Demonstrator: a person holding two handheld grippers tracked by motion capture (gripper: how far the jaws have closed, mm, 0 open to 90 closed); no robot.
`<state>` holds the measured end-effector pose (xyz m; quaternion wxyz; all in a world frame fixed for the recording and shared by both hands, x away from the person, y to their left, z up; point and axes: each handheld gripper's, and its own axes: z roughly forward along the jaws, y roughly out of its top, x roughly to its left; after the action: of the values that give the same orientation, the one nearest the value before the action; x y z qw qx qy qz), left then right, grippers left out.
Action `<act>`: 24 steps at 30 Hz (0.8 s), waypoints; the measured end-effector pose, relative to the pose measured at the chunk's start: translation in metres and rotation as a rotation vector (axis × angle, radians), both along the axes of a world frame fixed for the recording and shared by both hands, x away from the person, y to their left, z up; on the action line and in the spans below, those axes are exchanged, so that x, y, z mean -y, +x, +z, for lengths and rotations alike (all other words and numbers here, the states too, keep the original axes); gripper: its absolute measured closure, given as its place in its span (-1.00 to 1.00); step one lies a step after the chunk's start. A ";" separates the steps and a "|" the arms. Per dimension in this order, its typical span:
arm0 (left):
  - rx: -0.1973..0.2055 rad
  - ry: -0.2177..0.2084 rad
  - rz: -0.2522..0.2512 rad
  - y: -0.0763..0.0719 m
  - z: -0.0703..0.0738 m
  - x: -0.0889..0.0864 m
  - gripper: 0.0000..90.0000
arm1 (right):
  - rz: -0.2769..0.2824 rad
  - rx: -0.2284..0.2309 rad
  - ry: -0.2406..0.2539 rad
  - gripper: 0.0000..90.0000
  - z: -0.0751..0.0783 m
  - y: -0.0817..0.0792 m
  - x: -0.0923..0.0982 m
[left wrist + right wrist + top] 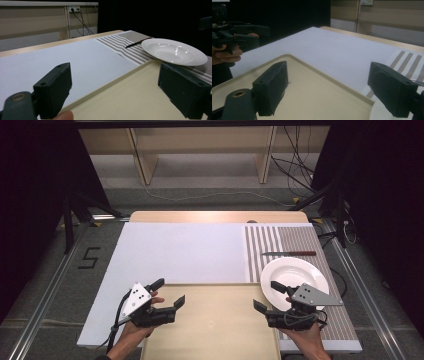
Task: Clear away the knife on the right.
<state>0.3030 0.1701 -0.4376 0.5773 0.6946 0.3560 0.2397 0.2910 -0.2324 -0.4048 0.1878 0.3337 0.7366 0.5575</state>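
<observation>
Dark-handled knife (289, 253) on striped placemat (292, 242), white mat (180, 255), wooden shelving (200, 150) behind

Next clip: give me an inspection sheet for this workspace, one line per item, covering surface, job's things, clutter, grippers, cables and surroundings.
Surface: wooden table under a white sheet; striped placemat on the right.
Job's things: beige tray at the near edge, bare; white plate on the placemat, beside the tray's right rim; knife beyond the plate.
Clutter: nothing seen.
Grippers: left gripper and right gripper both open, holding nothing, at the tray's two sides.
Cables: loose leads on the floor, far right.
Surroundings: wooden shelving behind; dark curtains at both sides.
</observation>
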 end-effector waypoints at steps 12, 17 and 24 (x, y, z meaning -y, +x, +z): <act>-0.002 -0.009 0.003 0.000 0.000 0.000 -0.74 | -0.021 0.030 -0.027 -0.61 0.003 0.002 0.003; -0.004 -0.009 0.003 0.000 0.000 0.000 -0.74 | -0.035 0.056 -0.046 -0.60 0.005 0.004 0.006; -0.009 -0.009 0.007 0.001 -0.001 -0.001 -0.74 | -0.056 0.093 -0.078 -0.60 0.008 0.012 0.012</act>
<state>0.3036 0.1708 -0.4382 0.5782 0.6917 0.3620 0.2370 0.3031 -0.2443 -0.3964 0.2502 0.3202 0.7388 0.5377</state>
